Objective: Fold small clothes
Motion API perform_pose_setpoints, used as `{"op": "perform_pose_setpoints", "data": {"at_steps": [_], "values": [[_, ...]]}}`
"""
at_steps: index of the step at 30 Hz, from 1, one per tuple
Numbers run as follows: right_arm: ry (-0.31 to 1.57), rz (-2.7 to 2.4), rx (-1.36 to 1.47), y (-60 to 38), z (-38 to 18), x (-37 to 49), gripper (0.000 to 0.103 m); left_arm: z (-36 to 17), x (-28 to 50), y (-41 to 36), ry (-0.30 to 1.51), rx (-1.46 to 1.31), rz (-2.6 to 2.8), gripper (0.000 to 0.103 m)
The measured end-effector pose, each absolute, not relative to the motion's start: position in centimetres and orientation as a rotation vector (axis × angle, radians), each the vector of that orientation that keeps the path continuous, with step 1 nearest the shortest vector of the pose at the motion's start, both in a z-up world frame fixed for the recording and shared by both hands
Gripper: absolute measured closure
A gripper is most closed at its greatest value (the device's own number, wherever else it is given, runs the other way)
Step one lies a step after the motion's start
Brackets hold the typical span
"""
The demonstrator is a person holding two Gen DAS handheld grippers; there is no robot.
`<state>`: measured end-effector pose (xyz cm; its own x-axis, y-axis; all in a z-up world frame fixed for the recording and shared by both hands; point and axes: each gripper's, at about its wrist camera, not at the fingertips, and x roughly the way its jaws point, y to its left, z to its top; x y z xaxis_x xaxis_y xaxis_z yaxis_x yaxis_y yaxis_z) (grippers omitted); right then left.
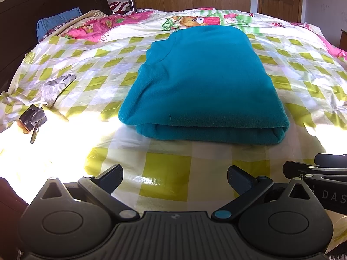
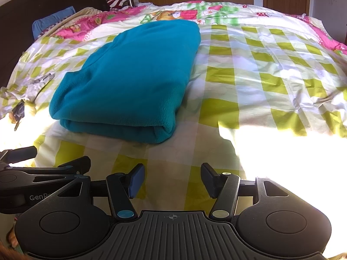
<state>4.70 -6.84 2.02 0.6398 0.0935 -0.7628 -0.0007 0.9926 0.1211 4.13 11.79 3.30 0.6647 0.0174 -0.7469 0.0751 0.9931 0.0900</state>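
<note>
Now fleece [image 1: 203, 82] folded on bed [image 1: 164, 173]; both hand-held grippers, left [image 1: 174, 178] and right [image 2: 172, 178], spread, empty. Pinch near fold, both corners, lift evenly.

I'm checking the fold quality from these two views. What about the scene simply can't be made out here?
- Teal garment: its underside and inner layers, hidden by its own folds in both views.
- Checked cover: near part washed out by sun glare.
- Small dark object at left: too small and glare-lit to identify.
- Right gripper and left gripper: open, but the hands holding them are out of frame.
</note>
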Motion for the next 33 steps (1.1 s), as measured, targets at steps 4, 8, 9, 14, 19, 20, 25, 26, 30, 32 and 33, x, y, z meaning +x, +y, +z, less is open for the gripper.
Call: {"op": "perform_pose_setpoints", "data": {"at_steps": [4,8,9,14,19,20,25,26,30,32,33], "values": [[0.875,0.056,0.109,-6.82,2.06,4.75,0.047,3.37,4.22,11.76,0.844,0.116,-0.027,0.0],[0.876,0.056,0.108,-6.81,2.08,4.76,0.047,3.37,4.26,11.78,0.846,0.115,-0.028,0.0],[0.876,0.056,0.108,-6.81,2.08,4.75,0.047,3.36,4.23,11.77,0.846,0.116,-0.027,0.0],[0.876,0.056,0.106,-6.77,2.08,4.8,0.047,3.37,4.17,11.74,0.843,0.12,-0.023,0.0],[0.88,0.056,0.108,-6.77,1.96,4.8,0.046,3.41,4.03,11.48,0.835,0.138,-0.014,0.0],[0.88,0.055,0.107,-6.78,1.96,4.79,0.046,3.4,4.02,11.45,0.834,0.14,-0.014,0.0],[0.88,0.056,0.106,-6.77,1.9,4.77,0.046,3.39,4.05,11.49,0.835,0.14,-0.013,0.0],[0.881,0.056,0.106,-6.77,1.89,4.77,0.047,3.38,4.05,11.52,0.835,0.139,-0.013,0.0],[0.882,0.058,0.107,-6.74,1.85,4.73,0.046,3.38,4.03,11.56,0.833,0.14,-0.01,0.0],[0.882,0.06,0.107,-6.74,1.79,4.71,0.046,3.4,4.03,11.57,0.832,0.142,-0.008,0.0],[0.883,0.06,0.107,-6.75,1.77,4.71,0.047,3.4,3.99,11.56,0.831,0.142,-0.008,0.0]]}}
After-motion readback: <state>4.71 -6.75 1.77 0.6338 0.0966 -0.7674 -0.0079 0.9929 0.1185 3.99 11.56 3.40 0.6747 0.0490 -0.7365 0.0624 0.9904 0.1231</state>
